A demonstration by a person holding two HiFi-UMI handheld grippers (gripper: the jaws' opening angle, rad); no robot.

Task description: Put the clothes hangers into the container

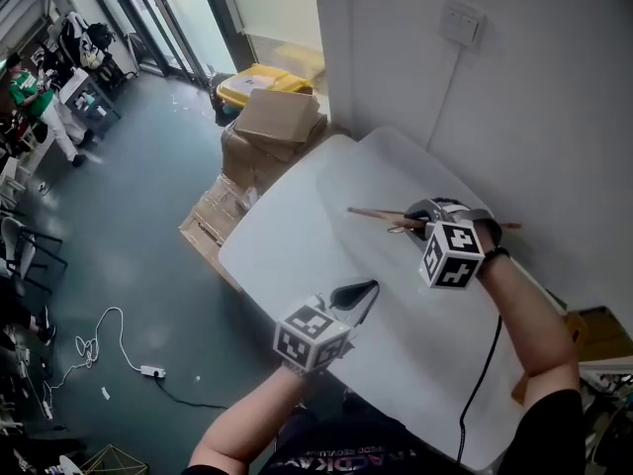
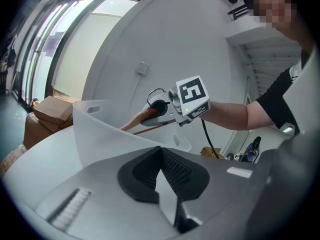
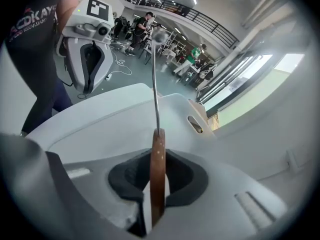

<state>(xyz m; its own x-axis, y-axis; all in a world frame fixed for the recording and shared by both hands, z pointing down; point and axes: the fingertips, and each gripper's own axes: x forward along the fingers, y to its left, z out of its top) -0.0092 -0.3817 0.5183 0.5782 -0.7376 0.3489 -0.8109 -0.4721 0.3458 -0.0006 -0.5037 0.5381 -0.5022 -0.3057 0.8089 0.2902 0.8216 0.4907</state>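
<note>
Wooden hanger [image 1: 381, 215]: clamped in the right gripper [image 1: 415, 221], thin edge of the bar pinched between the pads, bar sticking out to both sides in the head view.
Metal hook [image 3: 155, 91]: pointing straight away from the jaws, out across the container [image 2: 102, 129].
Right grip: closed on the hanger, a narrow hold near the middle of the bar.
Left gripper [image 1: 351, 295]: pinched together with nothing between the pads, hovering over the table [image 1: 297, 255] near the container's front wall.
Container: translucent white bin with handle slots, standing on the white table close to the wall; inside not clearly shown.
Hanger position: level with the rim or just above the opening; hard to tell whether any part has dipped inside.
Task stage: probably the lowering, with release not yet made.
Risk, bar ends: long bar lying across the opening, so liable to bridge the rim and rest on top unless tilted or turned lengthwise.
Risk, hook: apt to snag a handle slot or the far wall on the way down.
Risk, grip: slim hold on a smooth edge, so prone to swing or slip out early with a quick wrist roll.
Risk, container: light plastic, easily shoved along the table by a knock, with the left gripper not bracing it.
</note>
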